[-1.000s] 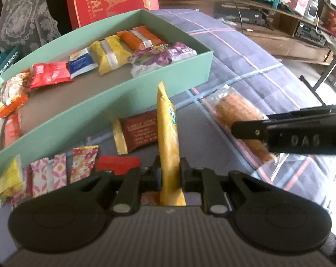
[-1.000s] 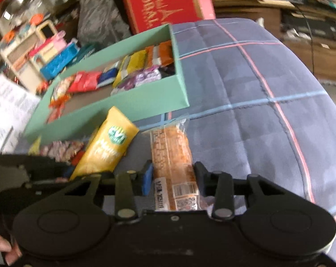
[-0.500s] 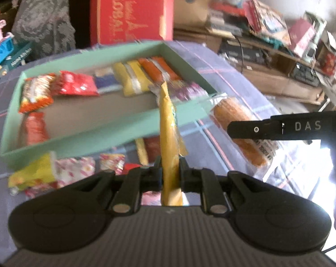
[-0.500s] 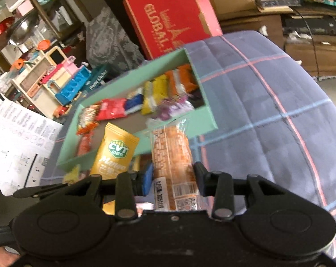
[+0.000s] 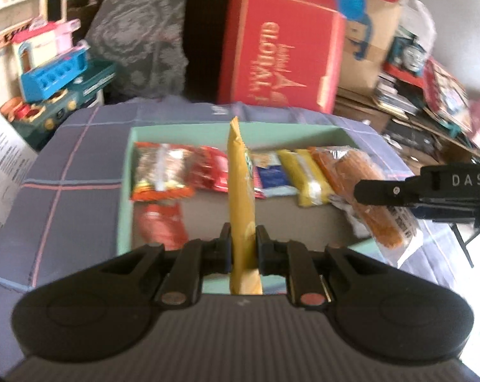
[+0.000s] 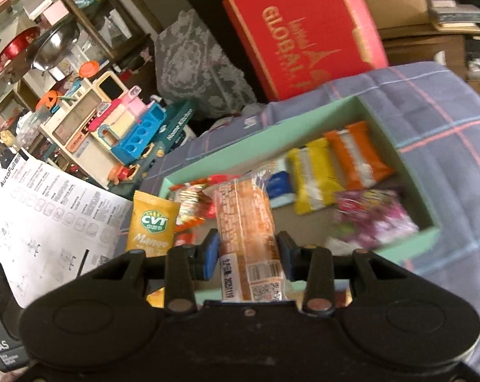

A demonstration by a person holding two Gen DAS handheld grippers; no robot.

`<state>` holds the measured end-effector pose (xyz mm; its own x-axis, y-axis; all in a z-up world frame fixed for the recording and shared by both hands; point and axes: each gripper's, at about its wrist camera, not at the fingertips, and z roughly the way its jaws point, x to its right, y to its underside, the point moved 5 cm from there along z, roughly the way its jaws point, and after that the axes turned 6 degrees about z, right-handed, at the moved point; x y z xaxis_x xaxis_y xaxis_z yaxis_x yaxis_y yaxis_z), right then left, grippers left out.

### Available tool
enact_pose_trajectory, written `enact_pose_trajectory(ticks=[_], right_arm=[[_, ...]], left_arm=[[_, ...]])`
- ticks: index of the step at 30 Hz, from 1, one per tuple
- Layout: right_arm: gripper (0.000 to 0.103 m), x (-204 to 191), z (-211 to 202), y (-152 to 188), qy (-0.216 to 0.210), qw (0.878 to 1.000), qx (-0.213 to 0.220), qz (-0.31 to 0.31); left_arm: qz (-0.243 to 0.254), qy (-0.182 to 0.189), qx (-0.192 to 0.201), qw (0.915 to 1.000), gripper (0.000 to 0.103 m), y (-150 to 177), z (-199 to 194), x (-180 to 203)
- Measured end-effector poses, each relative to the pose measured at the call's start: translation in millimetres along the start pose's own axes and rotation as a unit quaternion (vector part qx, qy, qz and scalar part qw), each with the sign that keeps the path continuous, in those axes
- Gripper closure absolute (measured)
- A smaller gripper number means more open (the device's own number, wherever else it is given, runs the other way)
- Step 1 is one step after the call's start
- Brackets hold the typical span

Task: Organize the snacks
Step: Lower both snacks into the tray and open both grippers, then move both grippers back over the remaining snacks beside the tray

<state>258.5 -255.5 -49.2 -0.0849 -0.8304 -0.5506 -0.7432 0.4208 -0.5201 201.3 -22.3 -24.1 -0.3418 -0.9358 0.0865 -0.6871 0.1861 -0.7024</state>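
Left hand-held gripper (image 5: 242, 248) pinching flat yellow pouch (image 5: 240, 191)

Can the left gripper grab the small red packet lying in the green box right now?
Probably not: the left gripper is already shut on the yellow mango packet. The red packet lies uncovered in the green box.

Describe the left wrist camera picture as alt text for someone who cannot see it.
The left gripper pinches a yellow snack packet upright above a mint-green box lined with colourful snacks. At right, the right gripper carries a clear-wrapped orange cake bar over the box.
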Motion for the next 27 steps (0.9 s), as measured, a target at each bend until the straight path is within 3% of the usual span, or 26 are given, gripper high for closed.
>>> enact_pose_trajectory(ticks=[6,13,15,16,17,18,20,27], right_arm=[[0.065,-31.9,51.0,-8.1,-0.003,1.000,-0.023,-0.016],[0.065,-40.7,96.1,-8.3,0.001,0.999,-0.051,-0.011],[0.056,-40.8,104.9,-6.2,0.001,0.998,-0.060,-0.011],[0.048,-39.7,107.2,-6.0,0.001,0.998,-0.062,-0.008],[0.029,-38.7,107.1,-6.4,-0.001,0.998,-0.061,-0.005],[0.011,-38.0,104.5,-7.4,0.002,0.998,-0.055,-0.006],[0.000,-36.9,97.2,-10.5,0.007,0.999,-0.037,-0.014],[0.000,-25.3,77.1,-8.4,0.021,0.999,-0.031,-0.020]], left_arm=[[-0.023,-0.012,-0.023,0.9994,0.089,-10.8,34.6,-27.0],[-0.027,-0.024,-0.052,0.9980,0.088,-5.4,66.9,-36.0],[-0.028,-0.033,-0.055,0.9976,0.065,-2.0,69.9,-36.3],[-0.028,-0.036,-0.054,0.9975,0.038,-1.4,70.7,-36.2],[-0.026,-0.039,-0.050,0.9976,0.021,-1.6,69.4,-35.5],[-0.021,-0.047,-0.042,0.9978,0.016,-1.6,67.5,-34.5],[-0.010,-0.057,-0.037,0.9977,0.004,-1.8,65.4,-31.7],[-0.029,-0.047,-0.047,0.9974,0.000,9.0,54.5,-24.0]])
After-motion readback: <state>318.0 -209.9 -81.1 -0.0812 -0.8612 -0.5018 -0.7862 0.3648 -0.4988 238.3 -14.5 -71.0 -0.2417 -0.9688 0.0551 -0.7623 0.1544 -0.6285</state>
